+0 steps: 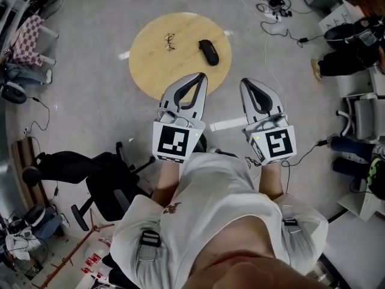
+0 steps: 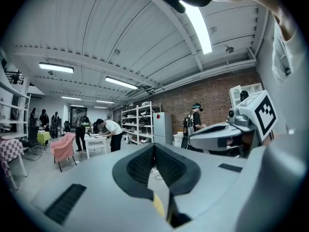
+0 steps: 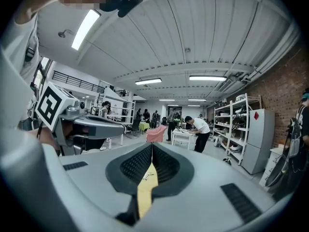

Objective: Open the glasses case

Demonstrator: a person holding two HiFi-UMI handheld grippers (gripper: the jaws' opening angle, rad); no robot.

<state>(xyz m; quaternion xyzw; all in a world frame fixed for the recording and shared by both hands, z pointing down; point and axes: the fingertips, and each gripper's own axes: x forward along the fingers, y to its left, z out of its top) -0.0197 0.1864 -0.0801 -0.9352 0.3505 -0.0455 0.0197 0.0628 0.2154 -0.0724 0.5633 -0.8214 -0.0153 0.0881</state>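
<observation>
While the left gripper (image 1: 201, 76), jaws together and empty, hovers at five o'clock over the round pale-wood counter (image 1: 150, 65), thin wire glasses (image 1: 169, 41) lie at eleven. The smooth black oblong glasses case (image 1: 209, 52) at three might skid off if nudged. The right gripper (image 1: 245, 82) is likewise closed and empty.

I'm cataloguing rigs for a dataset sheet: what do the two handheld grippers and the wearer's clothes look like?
The left gripper and right gripper are pale grey tapering shells with dark ribbed pads. Each carries a white cube with black square markers. The person wears a white short-sleeved shirt with grey-buckled straps.
</observation>
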